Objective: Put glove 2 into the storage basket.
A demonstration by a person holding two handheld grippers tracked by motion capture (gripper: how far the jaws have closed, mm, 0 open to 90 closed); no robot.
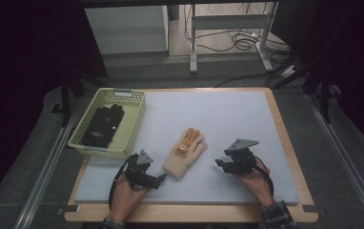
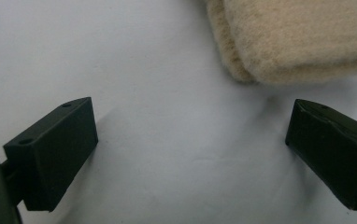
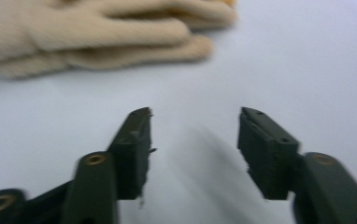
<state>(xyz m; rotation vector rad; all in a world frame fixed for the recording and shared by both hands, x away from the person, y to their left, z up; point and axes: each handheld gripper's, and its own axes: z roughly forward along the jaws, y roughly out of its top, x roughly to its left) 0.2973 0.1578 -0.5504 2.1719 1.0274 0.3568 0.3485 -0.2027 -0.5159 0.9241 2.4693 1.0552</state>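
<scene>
Cream glove [image 1: 186, 153] lies flat on the mat [image 1: 227, 119], right of the basket [image 1: 90, 143], cuff toward the person; left gripper [image 1: 161, 178] sits just at the cuff with jaws wide and empty, right gripper [image 1: 219, 163] stands apart to the glove's right, jaws parted about halfway with nothing between them. Judged step: pick up the glove for the basket, so slide one left jaw under the cuff edge, pinch both layers, lift clear of the rim. A black glove [image 1: 105, 125] already fills the basket floor; nothing blocks the way.
</scene>
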